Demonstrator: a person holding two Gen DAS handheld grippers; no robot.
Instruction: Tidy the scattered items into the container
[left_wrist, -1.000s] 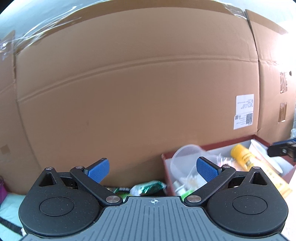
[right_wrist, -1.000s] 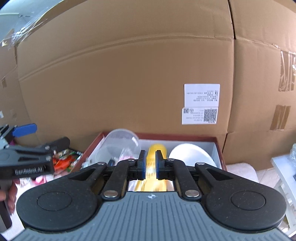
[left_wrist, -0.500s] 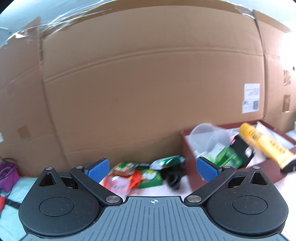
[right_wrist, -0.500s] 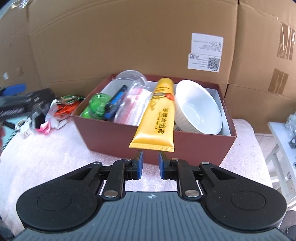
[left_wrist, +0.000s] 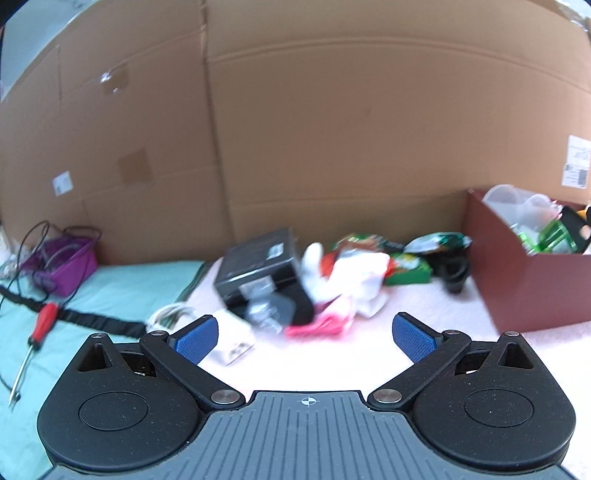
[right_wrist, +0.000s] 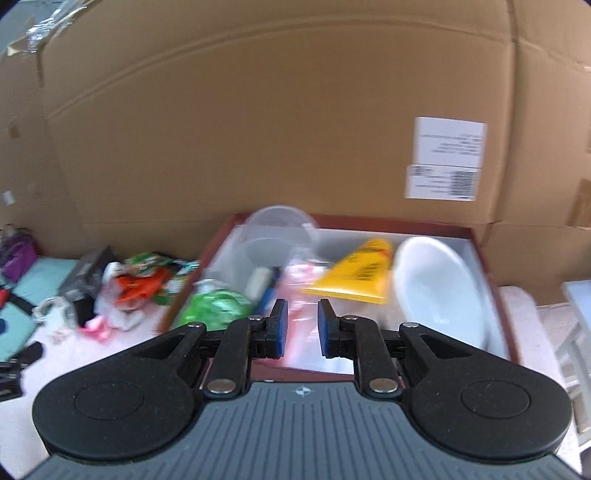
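The container (right_wrist: 495, 291), a dark red box with a pale lining, sits on the pink cloth (left_wrist: 369, 365) against the cardboard wall (right_wrist: 258, 129), to the right of the scattered pile in the left wrist view. It already holds one yellow tube (right_wrist: 360, 273), one white bowl (right_wrist: 439, 291), one clear plastic tub (right_wrist: 280, 229), one green packet (right_wrist: 214, 304) and some pink-tinted clear wrapping; other pieces inside are too blurred to name. The right gripper (right_wrist: 300, 328) hovers over the box's near edge with its jaws slightly apart and nothing between them, so its load appears delivered. The left gripper (left_wrist: 306, 338) faces the pile with its jaws wide and empty. The step in hand looks like the left gripper's next pick, and it would go best by choosing one piece at the pile's near edge, such as the pink item (left_wrist: 317, 325) or the white cloth (left_wrist: 354, 291), rather than plunging into the middle where things overlap. Coming in low with the pads straddling a single fold should avoid dragging neighbours along. Outside the box there is one black box (left_wrist: 262, 269), one white cloth, at least two green snack packets (left_wrist: 410, 267), one small black object (left_wrist: 454, 273) and a white cable bundle (left_wrist: 170, 314); blur makes a fuller count uncertain. One red-handled screwdriver (left_wrist: 37, 339) and one purple basket (left_wrist: 66, 266) lie apart on the teal cloth (left_wrist: 122, 288).
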